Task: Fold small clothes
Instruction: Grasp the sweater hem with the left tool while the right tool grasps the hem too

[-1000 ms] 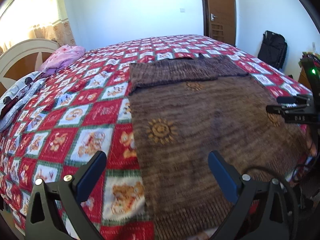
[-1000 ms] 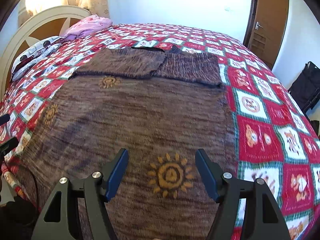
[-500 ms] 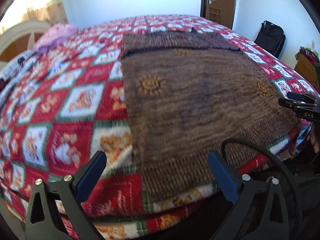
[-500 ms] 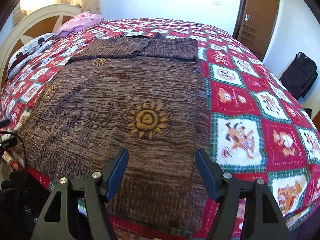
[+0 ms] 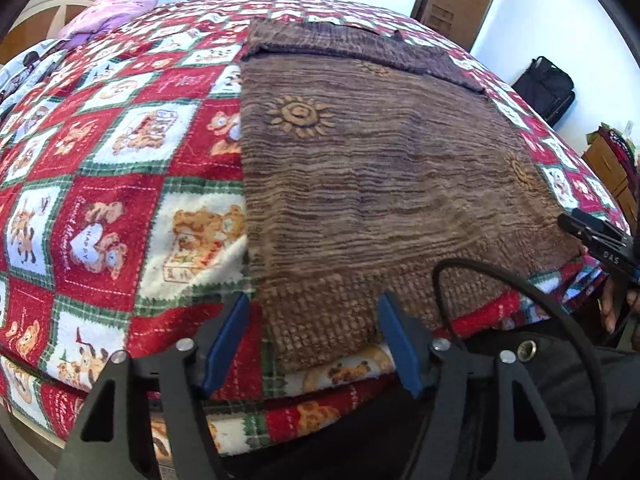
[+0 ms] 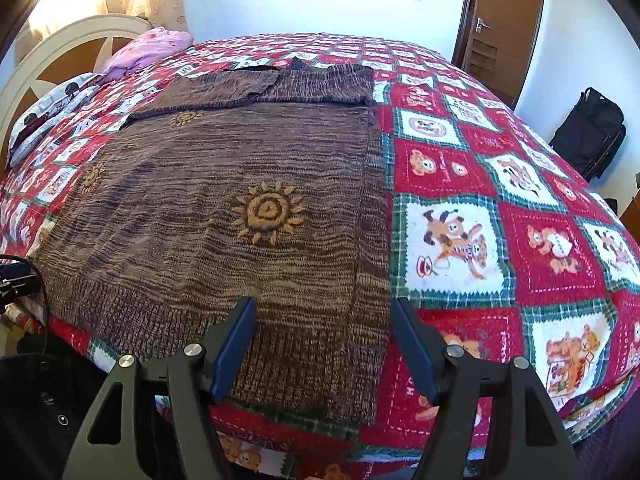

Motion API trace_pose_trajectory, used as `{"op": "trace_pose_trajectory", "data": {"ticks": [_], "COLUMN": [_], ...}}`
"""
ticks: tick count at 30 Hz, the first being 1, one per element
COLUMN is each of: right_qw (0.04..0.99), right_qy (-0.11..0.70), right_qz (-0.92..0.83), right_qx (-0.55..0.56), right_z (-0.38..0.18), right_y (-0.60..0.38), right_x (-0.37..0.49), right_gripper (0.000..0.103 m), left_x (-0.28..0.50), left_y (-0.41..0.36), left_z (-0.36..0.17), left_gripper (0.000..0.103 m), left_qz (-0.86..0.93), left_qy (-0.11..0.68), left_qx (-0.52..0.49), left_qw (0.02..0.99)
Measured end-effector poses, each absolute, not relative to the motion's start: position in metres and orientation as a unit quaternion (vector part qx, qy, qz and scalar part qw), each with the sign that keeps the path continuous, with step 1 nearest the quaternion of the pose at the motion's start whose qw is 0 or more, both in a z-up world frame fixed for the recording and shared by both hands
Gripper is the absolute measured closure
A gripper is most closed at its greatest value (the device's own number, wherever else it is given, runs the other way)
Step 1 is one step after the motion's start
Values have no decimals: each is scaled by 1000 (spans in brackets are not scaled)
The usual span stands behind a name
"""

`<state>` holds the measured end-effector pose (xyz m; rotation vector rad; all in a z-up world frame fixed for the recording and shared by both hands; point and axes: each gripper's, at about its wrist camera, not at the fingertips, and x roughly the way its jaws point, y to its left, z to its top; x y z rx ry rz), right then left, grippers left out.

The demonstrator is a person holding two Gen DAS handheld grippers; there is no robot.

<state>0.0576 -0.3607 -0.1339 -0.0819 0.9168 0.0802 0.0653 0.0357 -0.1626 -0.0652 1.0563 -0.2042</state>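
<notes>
The brown knit sweater [image 6: 224,216] lies flat on the bed's teddy-bear blanket [image 6: 500,216], hem at the near edge. Both claws are spread and hold nothing: the left gripper [image 5: 314,344] and the right gripper [image 6: 324,344] each straddle a hem corner. The sleeves are folded across the far end; orange suns dot the knit.

Brown sun-patterned sweater [image 6: 248,216], red-checked bedspread [image 6: 520,200]

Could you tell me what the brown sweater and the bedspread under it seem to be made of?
The brown sweater looks like chunky knit yarn, perhaps wool: visible ribbed hem and knit rows. The bedspread looks like plush fleece: fuzzy, matte, printed bears.
</notes>
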Motion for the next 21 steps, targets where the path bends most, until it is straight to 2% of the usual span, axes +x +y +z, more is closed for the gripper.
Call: {"op": "trace_pose_trajectory", "data": {"ticks": [10,15,16,17,21], "right_qw": [895,894,891,887,888], "right_qy": [444,448,454,460,457], "right_qz": [34,24,26,31,33], "right_qx": [-25,6,15,24,23], "right_z": [-130,-128,-129,-131,-133], "right_y": [-373,-391,-393,-395,-391], "right_x": [44,35,34,33,32], "right_gripper": [33,33,33,33,33], "left_x": [65,64,63,63,63], "left_y": [32,31,30,29,26], "left_z": [-163,-163,-162,-162,-162], "left_gripper": [35,56,68,73,74], "left_qz": [-99,-101,-107,-116,-125], "left_qy": [501,497,495,494,495], "left_qx": [-17,-12,-12,-13,-13], "left_qw": [860,862,862,861,860]}}
